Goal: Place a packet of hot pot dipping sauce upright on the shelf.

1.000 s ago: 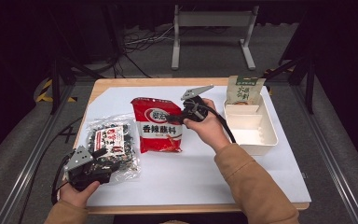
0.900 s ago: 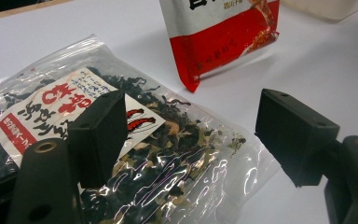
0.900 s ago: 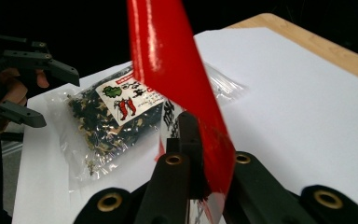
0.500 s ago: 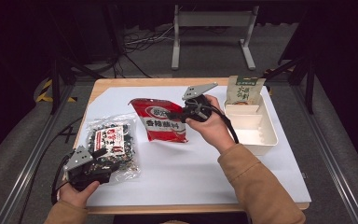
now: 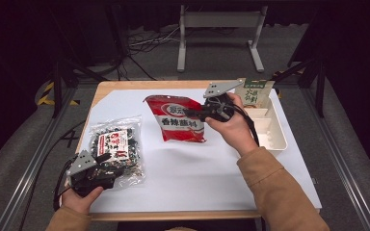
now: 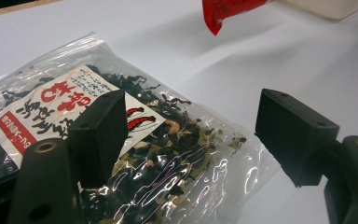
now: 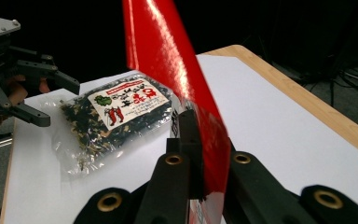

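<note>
Red seasoning pouch pinched in my right tongs, lifted above the table's middle.

My right gripper (image 5: 203,114) is clamped on the red pouch (image 5: 179,124), white characters on its front. My left gripper (image 6: 186,135) gapes, holding nothing, over the clear bag of dark dried greens (image 5: 115,147) with its red-and-white label. The white tray (image 5: 274,137) holds a green-printed packet (image 5: 253,94) upright at its far end.

sleeves: tan-brown, long, both forearms | left gripper (image 5: 107,158): black body, grey three-cornered plate with small holes on top, black cable behind | right gripper (image 5: 197,114): same black build, same grey plate | jaws: matte black, blocky pads, brass-ringed pivots on the links
</note>
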`<control>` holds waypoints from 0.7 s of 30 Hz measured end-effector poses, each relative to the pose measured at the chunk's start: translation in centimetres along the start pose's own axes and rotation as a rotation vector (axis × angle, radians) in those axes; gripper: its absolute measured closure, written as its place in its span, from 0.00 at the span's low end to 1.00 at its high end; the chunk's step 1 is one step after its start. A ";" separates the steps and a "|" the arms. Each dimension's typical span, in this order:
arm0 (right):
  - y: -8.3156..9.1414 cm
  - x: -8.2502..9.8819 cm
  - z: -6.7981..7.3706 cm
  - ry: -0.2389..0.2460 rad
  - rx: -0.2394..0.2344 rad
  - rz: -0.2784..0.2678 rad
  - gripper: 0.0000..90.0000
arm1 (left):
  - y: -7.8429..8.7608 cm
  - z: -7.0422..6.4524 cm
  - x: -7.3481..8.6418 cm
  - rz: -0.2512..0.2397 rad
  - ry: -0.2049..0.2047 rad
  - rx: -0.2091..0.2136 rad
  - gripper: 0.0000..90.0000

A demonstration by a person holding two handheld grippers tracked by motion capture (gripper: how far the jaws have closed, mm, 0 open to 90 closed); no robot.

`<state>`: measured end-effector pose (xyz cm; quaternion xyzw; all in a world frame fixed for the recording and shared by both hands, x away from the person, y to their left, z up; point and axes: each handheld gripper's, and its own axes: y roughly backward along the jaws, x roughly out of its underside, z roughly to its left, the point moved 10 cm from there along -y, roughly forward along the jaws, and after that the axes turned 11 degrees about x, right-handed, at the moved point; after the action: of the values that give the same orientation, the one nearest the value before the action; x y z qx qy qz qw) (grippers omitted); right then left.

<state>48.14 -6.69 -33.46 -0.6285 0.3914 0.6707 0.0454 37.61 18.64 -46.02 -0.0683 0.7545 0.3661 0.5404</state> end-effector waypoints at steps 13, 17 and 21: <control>3.0 0.3 -2.2 -0.006 0.062 -0.016 1.00 | -0.4 0.0 -0.3 0.000 -0.003 0.012 0.29; 4.1 0.3 -3.0 -0.003 0.085 -0.025 1.00 | -0.7 0.0 -0.5 0.000 -0.014 0.016 0.29; 5.2 0.3 -3.7 -0.002 0.105 -0.036 1.00 | -0.8 -0.1 -0.5 0.005 -0.017 0.021 0.29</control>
<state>48.22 -12.56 -30.92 -0.6314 0.4146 0.6490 0.0905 38.16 17.88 -45.96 -0.0576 0.7539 0.3601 0.5464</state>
